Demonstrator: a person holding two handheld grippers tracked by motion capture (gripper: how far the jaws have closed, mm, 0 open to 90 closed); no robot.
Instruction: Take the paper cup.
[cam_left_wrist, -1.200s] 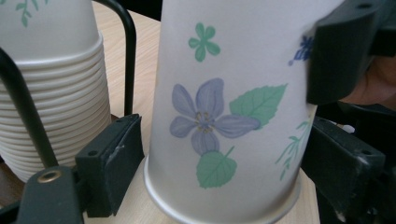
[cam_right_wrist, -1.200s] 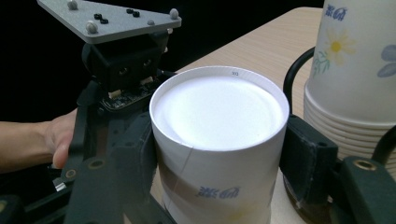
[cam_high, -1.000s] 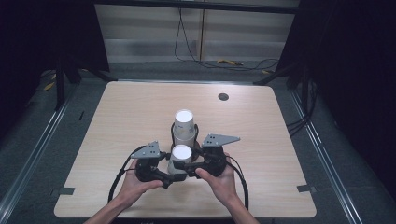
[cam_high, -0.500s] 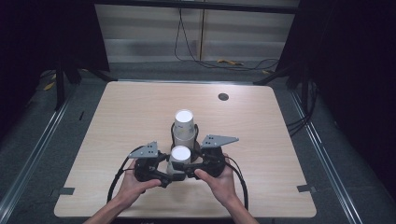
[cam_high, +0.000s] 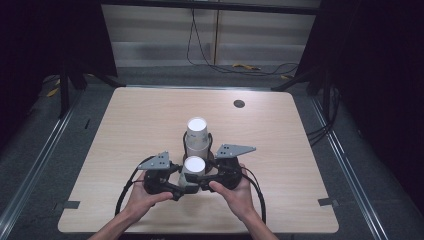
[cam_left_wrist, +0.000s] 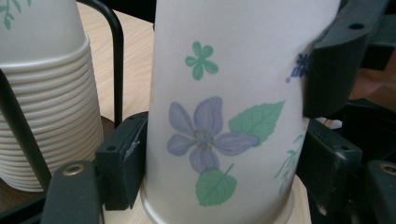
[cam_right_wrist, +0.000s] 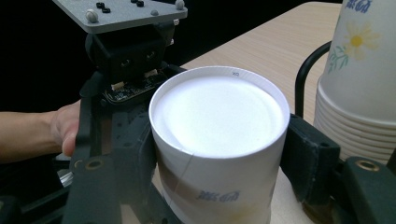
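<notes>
Near the desk's front edge, an upturned paper cup stands just before the cup stack. Left gripper, jaws just closing, presses its sides; right gripper clamps it too.

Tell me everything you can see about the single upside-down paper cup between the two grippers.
The white paper cup with printed flowers stands upside down on the light wooden table, its plain white base up and rolled rim down. Purple blossoms, green leaves and small blue lettering decorate its tapered wall. The left hand-held gripper and right hand-held gripper clamp it from opposite sides; the left's jaws have just been closing. A stack of matching cups stands just behind.
</notes>
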